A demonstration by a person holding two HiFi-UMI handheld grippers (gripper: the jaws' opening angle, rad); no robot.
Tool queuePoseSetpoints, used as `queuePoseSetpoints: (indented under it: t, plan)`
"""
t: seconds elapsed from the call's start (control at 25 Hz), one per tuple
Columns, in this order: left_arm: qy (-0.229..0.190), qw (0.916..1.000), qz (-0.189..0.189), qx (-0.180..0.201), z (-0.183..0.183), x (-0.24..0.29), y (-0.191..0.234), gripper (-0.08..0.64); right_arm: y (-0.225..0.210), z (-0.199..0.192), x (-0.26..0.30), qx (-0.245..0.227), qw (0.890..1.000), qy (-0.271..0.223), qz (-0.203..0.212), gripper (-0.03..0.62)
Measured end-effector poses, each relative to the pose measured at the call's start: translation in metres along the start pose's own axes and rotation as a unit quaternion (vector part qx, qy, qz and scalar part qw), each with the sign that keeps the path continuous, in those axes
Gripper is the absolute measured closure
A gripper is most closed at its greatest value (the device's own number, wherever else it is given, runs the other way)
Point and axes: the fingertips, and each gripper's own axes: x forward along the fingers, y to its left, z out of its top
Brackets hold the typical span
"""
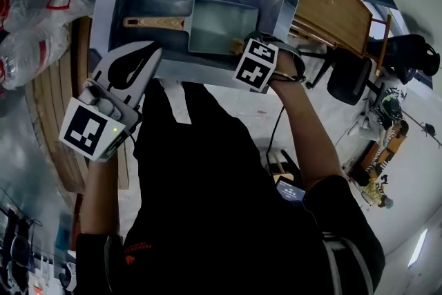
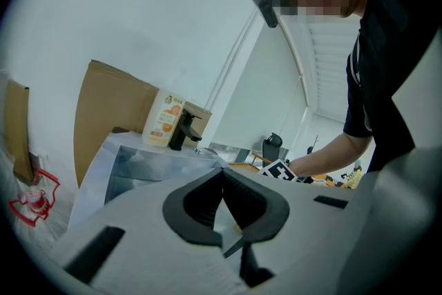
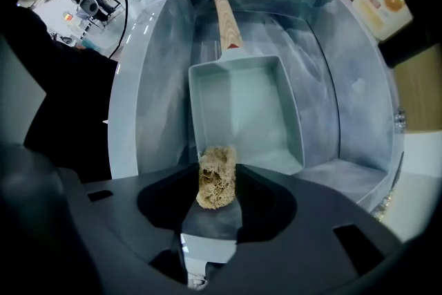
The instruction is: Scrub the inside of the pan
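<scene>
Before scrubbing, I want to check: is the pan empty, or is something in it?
Empty: the right gripper view shows the pan with a bare floor. The sponge sits in the right claw, not inside.

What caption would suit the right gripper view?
Right gripper holds a fibrous scrubber, facing the rectangular pan in the sink.

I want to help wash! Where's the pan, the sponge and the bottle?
Pan [image 3: 242,107], right gripper view, its flat bottom.
Sponge [image 3: 217,176], right gripper view, its middle.
Bottle [image 2: 164,119], left gripper view, its label.
</scene>
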Motion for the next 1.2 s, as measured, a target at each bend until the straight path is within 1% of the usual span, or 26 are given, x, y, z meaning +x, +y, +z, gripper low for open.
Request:
queuePoseSetpoints:
  t: [0.2,0.36,0.64,0.8,1.08,1.2]
  plan:
    - [0.003,1.0,-0.001,0.007,0.004,-0.001,-0.004,0.541,0.0,0.0,-0.003,0.007,1.0,-0.006,-0.002,0.423]
    - [0.005,0.9998,-0.001,0.019,0.013,-0.009,-0.009,0.541,-0.001,0.006,-0.014,0.026,0.999,-0.035,-0.016,0.423]
    - [0.007,0.9989,-0.004,0.046,0.024,-0.014,-0.019,0.541,-0.008,-0.001,-0.035,0.076,0.993,-0.083,-0.044,0.423]
    - [0.004,0.9975,-0.009,0.069,0.038,-0.019,-0.029,0.541,-0.009,0.005,-0.058,0.115,0.982,-0.137,-0.06,0.423]
    - [-0.002,0.9947,-0.018,0.101,0.06,-0.031,-0.055,0.541,-0.002,-0.005,-0.1,0.157,0.961,-0.195,-0.113,0.423]
    - [-0.007,0.9933,-0.022,0.114,0.068,-0.036,-0.063,0.541,0.0,-0.008,-0.117,0.176,0.949,-0.223,-0.136,0.423]
